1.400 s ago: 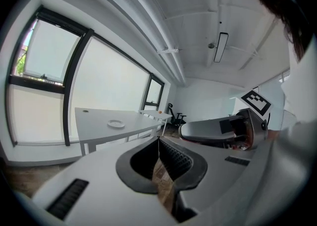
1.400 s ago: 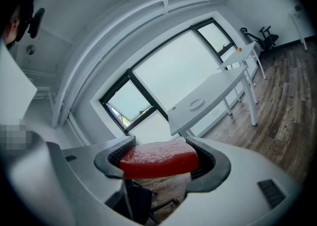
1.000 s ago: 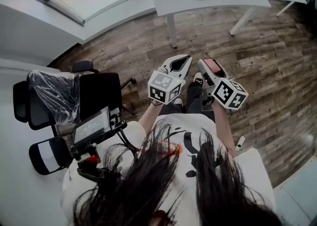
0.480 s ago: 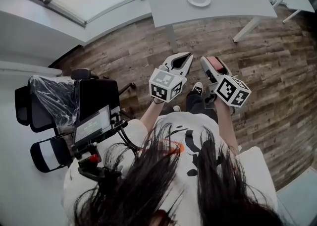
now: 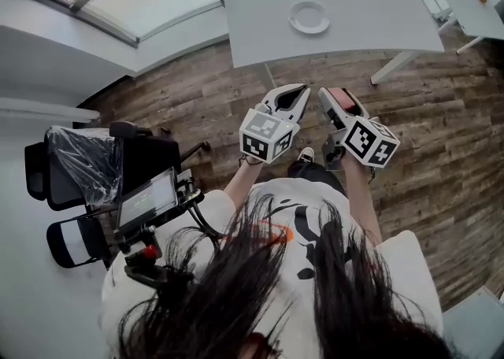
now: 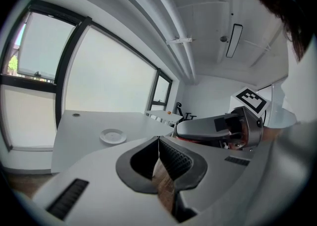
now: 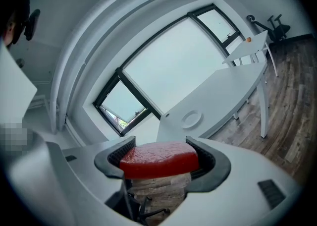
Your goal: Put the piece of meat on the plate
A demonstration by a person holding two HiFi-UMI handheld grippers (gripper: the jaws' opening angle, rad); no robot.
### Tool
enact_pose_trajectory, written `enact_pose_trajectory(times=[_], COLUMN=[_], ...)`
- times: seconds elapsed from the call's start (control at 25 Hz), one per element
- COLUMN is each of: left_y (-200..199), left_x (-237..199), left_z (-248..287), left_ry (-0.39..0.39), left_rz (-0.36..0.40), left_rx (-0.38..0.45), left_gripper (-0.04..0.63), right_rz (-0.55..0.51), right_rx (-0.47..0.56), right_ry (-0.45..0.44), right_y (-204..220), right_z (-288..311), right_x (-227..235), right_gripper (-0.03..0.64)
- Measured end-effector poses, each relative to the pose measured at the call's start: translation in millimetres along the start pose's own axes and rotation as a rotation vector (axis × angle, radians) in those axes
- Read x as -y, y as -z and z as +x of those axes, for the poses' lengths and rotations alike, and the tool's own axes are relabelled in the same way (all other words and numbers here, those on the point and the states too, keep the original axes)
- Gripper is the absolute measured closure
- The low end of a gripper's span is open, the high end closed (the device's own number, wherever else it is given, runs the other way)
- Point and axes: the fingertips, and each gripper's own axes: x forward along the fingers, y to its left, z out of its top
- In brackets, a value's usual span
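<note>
Between right gripper [image 7: 159, 153] jaws | meat [image 7: 158, 161], long axis jaw-to-jaw | plate [image 7: 191, 119] well ahead

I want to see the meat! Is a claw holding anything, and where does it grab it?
The right claw holds the red piece of meat, pinched by its two opposite ends. The left claw is shut and empty.

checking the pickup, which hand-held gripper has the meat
The right hand-held gripper, clamping the red piece of meat; the left hand-held gripper is shut, empty.
</note>
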Motion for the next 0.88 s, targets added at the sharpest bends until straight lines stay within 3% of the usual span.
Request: enact_pose_trajectory(times=[0.56,0.88], left_y=[-4.2,-21.0], left_x=[-37.1,-83.2], left_z=[24.8,73.4], left_ry=[-0.093,-0.04], left_rz=[-0.037,-0.039], left_rx=[-0.027,-0.038], left_gripper=[0.589,0.589], right_rz=[0.031,0.051], right_rx=[-0.06,-0.049], right_ry=[-0.039,-0.002], right_y=[-24.6,-51.7], right_z=[48.1,98.1], right_x=[20.0,37.5], right_gripper=[0.29,0.29])
